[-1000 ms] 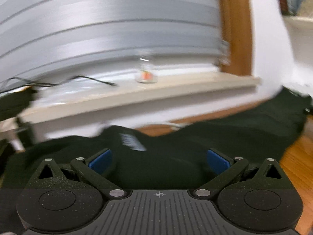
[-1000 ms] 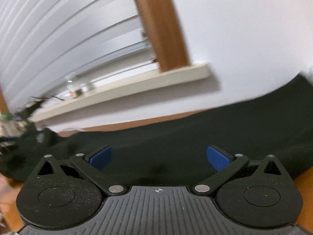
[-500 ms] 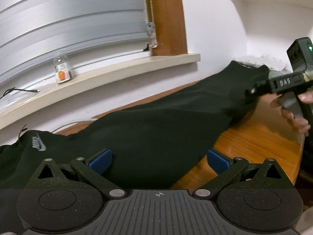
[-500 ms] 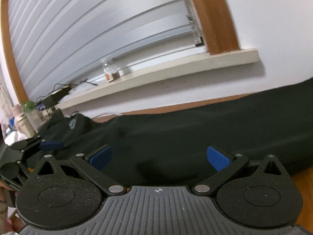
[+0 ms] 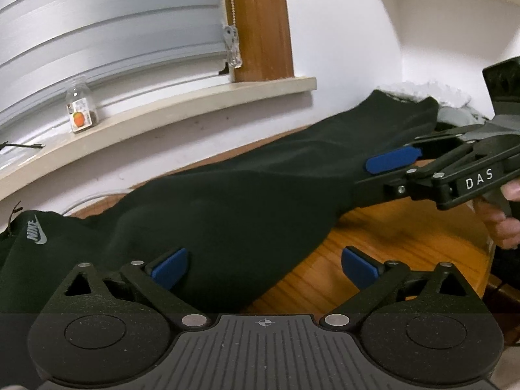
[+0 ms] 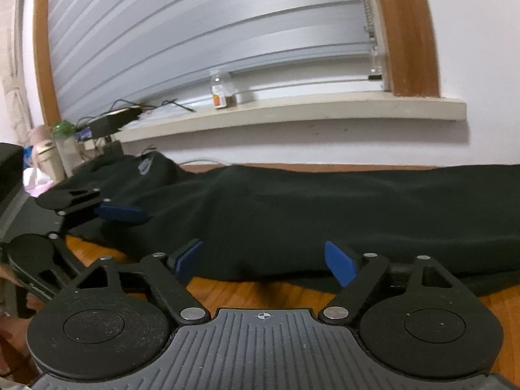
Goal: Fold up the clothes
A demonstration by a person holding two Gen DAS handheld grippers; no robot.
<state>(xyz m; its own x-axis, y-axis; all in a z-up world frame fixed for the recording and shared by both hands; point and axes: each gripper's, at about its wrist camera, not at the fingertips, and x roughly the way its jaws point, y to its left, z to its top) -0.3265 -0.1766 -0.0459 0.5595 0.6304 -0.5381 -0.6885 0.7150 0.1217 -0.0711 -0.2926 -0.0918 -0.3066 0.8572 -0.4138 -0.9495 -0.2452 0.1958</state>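
black trousers point(image 5: 247, 201) x1, wood table point(image 5: 390, 243), 2 claws, 1 bottle point(image 5: 81, 105).

The left hand-held gripper point(image 5: 265, 265) points forward and tips downward, its blue pads point(image 5: 169, 266) standing wide apart with nothing pressed between them. The right hand-held gripper point(image 6: 265, 260) also tips downward, at a shallower slant, and its jaws are closing, the pads point(image 6: 339, 261) not yet pressing on anything. From the left side it reaches in sideways, one blue pad above the other finger. The right hand point(image 5: 503, 224) wraps the handle, fingers curled under; the left hand is mostly hidden, perhaps just a sliver at the frame edge.
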